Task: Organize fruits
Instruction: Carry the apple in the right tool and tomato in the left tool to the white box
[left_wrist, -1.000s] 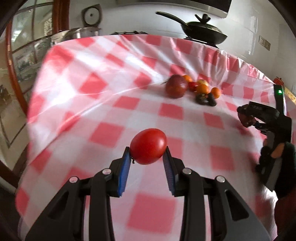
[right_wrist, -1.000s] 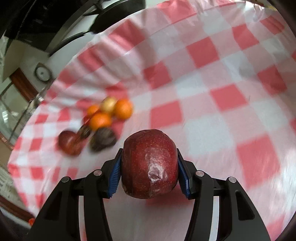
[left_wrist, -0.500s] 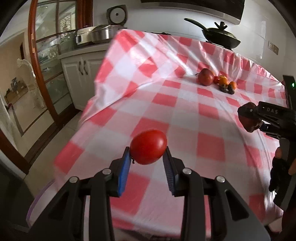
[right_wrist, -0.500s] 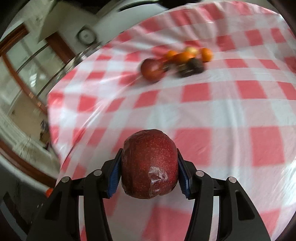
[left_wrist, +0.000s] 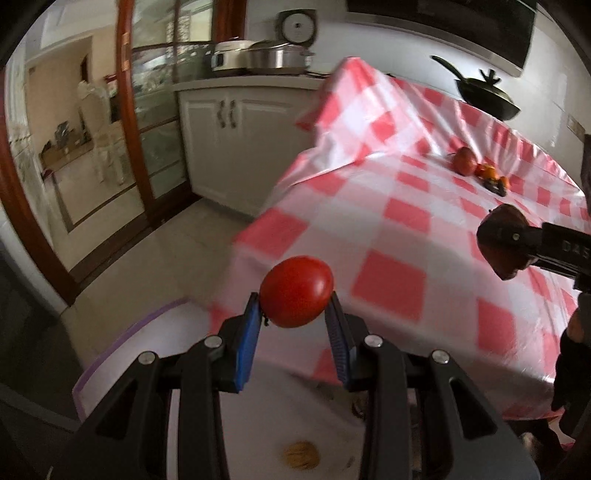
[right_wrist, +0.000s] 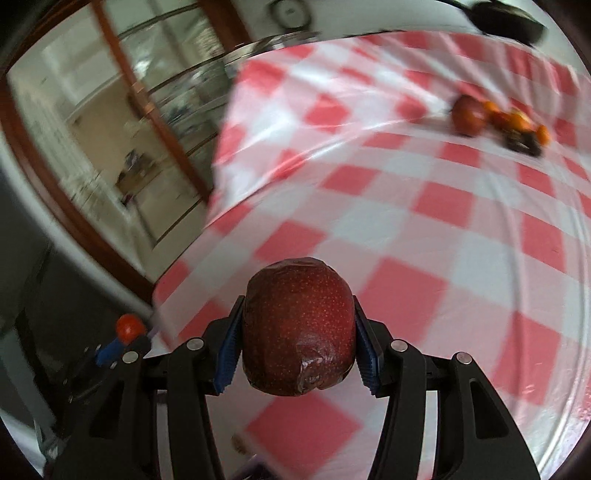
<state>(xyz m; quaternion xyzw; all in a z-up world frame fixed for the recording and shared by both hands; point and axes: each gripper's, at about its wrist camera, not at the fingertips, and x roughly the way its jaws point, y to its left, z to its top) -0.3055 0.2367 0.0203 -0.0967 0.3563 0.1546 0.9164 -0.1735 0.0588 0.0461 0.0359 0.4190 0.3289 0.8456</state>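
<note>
The left claw (left_wrist: 295, 317) is clenched on a smooth, glossy red tomato (left_wrist: 296, 291), round and slightly flattened, pinched between ribbed blue pads (left_wrist: 248, 341). The right claw (right_wrist: 297, 345) grips a dark red apple (right_wrist: 297, 325), speckled with pale dots and wrapped in crinkled clear film. Both fruits hang in the air near the table's (left_wrist: 424, 221) front left corner; the tomato sits past the edge, over a white board with a purple rim (left_wrist: 122, 354). The table wears a shiny plastic cloth in red and white checks. A small pile of fruit (left_wrist: 480, 171), a large red one beside little orange and dark ones, lies far back on the cloth. Half a second ago the left claw looked along the tabletop; now it has swung out toward the floor, and the pile looks smaller and further off in both views.
</note>
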